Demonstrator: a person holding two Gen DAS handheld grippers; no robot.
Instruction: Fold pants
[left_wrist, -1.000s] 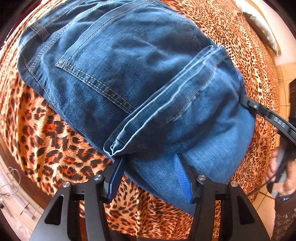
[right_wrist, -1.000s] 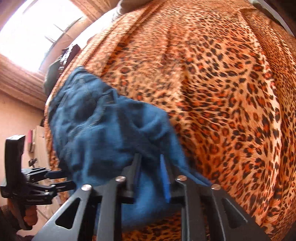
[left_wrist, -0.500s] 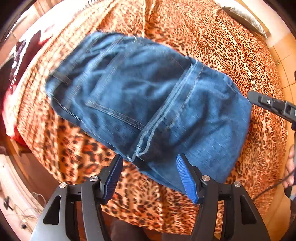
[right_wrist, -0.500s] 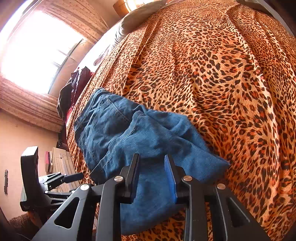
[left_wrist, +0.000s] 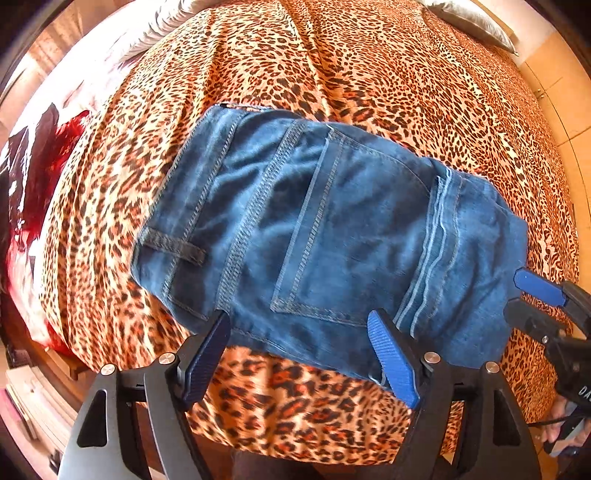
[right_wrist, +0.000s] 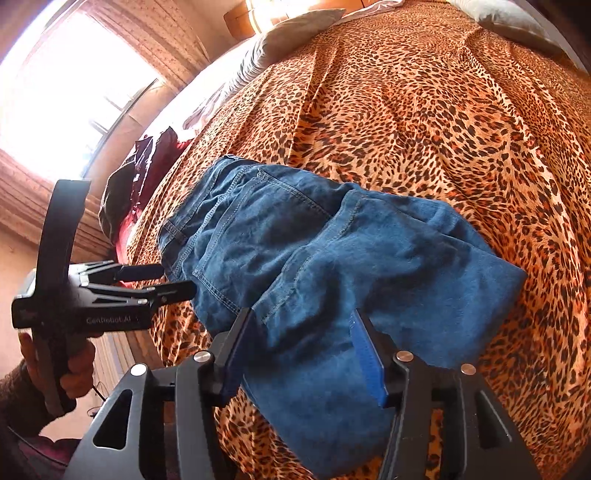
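- The bed (left_wrist: 369, 66) is spread with a smooth, lightly creased leopard-print cover (right_wrist: 424, 122) in orange, tan and black; grey pillows (right_wrist: 295, 33) lie at its far end.
- The pants (left_wrist: 332, 236) are blue denim jeans, folded into a thick, roughly rectangular bundle lying on the cover near the bed's near edge. Pale stitched seams, a back pocket and a belt loop face up, and a hemmed leg end is folded across one side.
- A rumpled dark red cloth (right_wrist: 147, 158) lies at the bed's side edge.
- The left gripper (left_wrist: 299, 354), black with ribbed blue pads, hangs over the bundle, its jaws wide and opening, gripping nothing.
- The right gripper (right_wrist: 303, 347) has its jaws about half apart and opening; denim shows between them, but the pads do not press it.
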